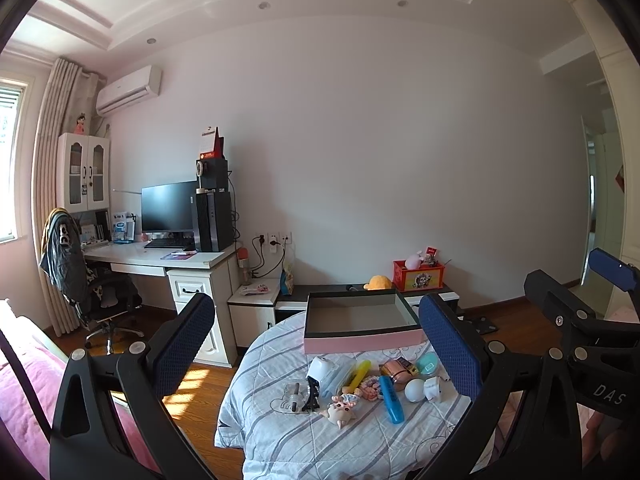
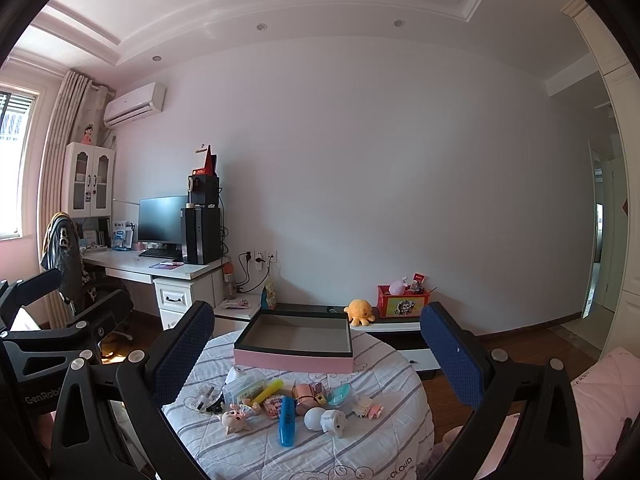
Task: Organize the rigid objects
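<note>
Table (image 1: 280, 452) draped in striped cloth, filling the lower middle of both wrist views. At its far edge, shallow pink box (image 1: 362, 342), dark-rimmed, open and empty inside.

Left gripper (image 1: 316, 312) held well above and short of the table, pointing forward and slightly down, jaws spread wide, gripping nothing. Right gripper (image 2: 318, 316) posed the same way, level with it on the right, blue pads wide apart and likewise empty. Both tools side by side and close together, each showing at the edge of the other's view.

Between box and grippers, a tight cluster of small rigid things on the cloth, none yet in the box:
- blue marker (image 1: 391, 398) lying lengthwise at the near edge of the cluster
- yellow marker (image 1: 358, 374) angled just behind it, against a clear case
- pig figure (image 1: 340, 412) at the near left
- white ball (image 1: 414, 390) just right of the blue marker

Judged as the very start: sorting not begun, first pick still to be chosen. Next move likely calls for lowering one gripper onto an outlying piece such as the blue marker, closing across its narrow body, then carrying it over the box's near wall. Crowding in the cluster likely to make inner pieces harder to reach cleanly.
</note>
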A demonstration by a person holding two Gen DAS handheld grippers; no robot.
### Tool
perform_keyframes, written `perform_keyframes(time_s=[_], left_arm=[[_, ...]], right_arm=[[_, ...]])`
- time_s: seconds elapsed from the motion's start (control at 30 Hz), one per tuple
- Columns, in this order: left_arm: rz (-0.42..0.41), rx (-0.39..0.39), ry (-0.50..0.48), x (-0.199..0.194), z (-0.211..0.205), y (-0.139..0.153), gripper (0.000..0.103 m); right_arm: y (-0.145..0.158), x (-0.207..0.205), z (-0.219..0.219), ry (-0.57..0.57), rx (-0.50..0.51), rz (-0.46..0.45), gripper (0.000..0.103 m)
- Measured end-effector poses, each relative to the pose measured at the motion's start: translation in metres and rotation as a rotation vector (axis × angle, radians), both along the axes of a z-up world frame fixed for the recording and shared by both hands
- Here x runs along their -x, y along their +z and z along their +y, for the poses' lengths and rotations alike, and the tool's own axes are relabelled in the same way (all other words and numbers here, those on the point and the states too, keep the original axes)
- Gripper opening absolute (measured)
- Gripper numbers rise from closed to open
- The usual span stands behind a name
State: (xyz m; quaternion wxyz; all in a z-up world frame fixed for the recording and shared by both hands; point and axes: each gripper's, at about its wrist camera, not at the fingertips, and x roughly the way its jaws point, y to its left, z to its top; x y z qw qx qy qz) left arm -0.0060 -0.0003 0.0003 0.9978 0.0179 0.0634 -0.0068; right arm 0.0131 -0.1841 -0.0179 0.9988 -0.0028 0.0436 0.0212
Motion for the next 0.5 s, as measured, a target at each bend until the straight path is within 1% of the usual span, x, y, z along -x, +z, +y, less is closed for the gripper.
perform_keyframes(time_s=[0.5], left_arm=[[0.004,-0.003,0.001,-0.0011,-0.001,0.0018,0.103]], right_arm=[[0.0011,0.0002,-0.0028,-0.013,-0.005,-0.003,0.103]])
